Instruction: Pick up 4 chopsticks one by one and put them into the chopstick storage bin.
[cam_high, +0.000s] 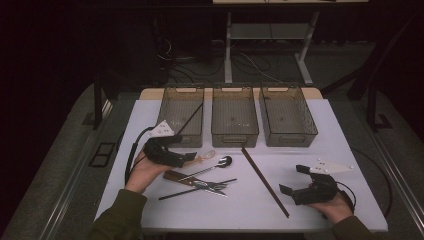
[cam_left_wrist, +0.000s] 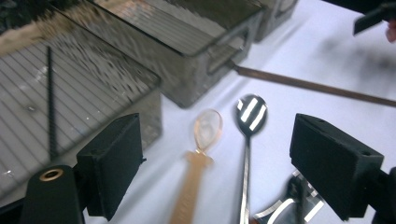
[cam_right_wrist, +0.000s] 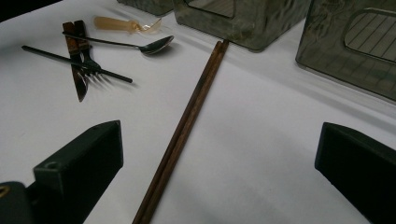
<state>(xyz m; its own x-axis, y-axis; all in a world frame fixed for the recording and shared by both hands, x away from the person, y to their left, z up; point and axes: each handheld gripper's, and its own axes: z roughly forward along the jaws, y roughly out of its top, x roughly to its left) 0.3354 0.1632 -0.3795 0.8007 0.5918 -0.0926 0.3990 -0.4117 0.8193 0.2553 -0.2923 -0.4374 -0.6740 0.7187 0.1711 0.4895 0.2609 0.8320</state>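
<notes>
My left gripper (cam_high: 189, 158) (cam_left_wrist: 233, 158) is open with nothing between its jaws. It hovers over a clear plastic spoon (cam_high: 205, 156) (cam_left_wrist: 205, 130) and a metal spoon (cam_high: 222, 162) (cam_left_wrist: 251, 112) lying side by side on the white table. Beside them lie a wooden-handled knife (cam_high: 177, 176) (cam_right_wrist: 77, 60), a fork (cam_high: 210, 186) and a black chopstick (cam_high: 195, 189). My right gripper (cam_high: 294, 180) (cam_right_wrist: 219, 172) stands open near the front right, its jaws either side of a pair of brown chopsticks (cam_high: 265, 182) (cam_right_wrist: 187, 126) without touching them.
Three grey see-through bins stand in a row at the back: left bin (cam_high: 167, 107), middle bin (cam_high: 235, 136), right bin (cam_high: 289, 139). A second black chopstick (cam_high: 190, 118) (cam_left_wrist: 50, 102) leans inside the left bin. The table's edge (cam_high: 240, 227) runs close to the person's arms.
</notes>
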